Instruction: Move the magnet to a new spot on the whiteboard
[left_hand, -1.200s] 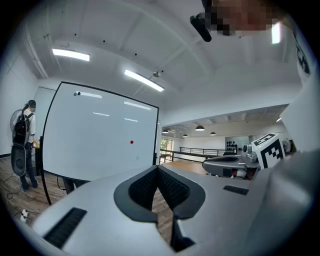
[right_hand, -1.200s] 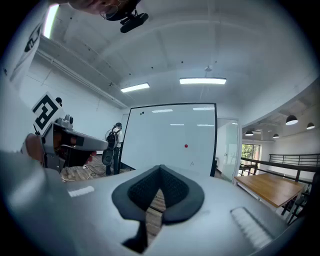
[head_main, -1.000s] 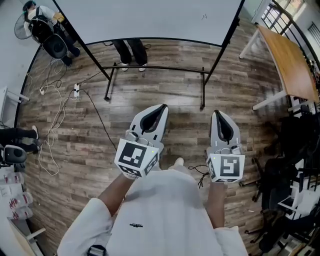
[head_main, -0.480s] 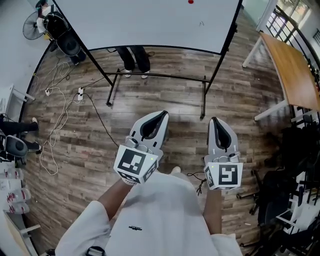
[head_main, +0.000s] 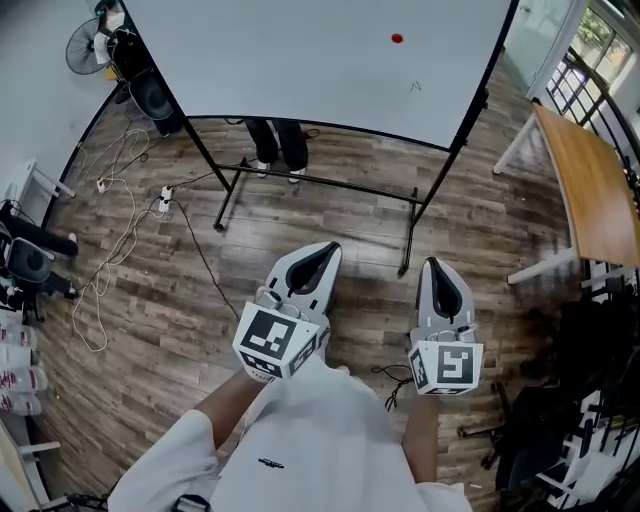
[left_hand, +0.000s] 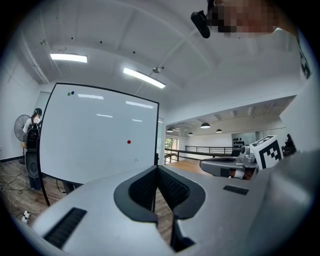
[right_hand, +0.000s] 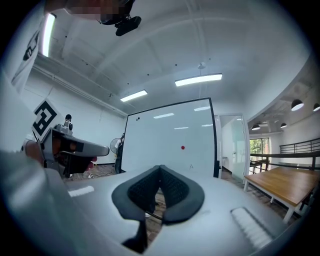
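Magnet (head_main: 397, 39), red, sits upper right of the head view on the whiteboard (head_main: 300, 60), well apart from left gripper (head_main: 325, 247) and right gripper (head_main: 432, 265) low in frame. Left gripper view: fingers (left_hand: 142, 187) closed together, empty. Right gripper view: fingers likewise closed, empty. Judgement: magnet small, light, rigid, smooth; pinch across its rim.

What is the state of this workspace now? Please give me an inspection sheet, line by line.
Surface: whiteboard on a black stand, almost blank.
Job's things: red magnet on the board's right part, untouched.
Clutter: a small mark and two small dots on the board.
Grippers: left gripper and right gripper both shut, empty, short of the board.
Cables: white cables loose on the wooden floor, left.
Surroundings: wooden table right; fan left; a person's legs behind the board.
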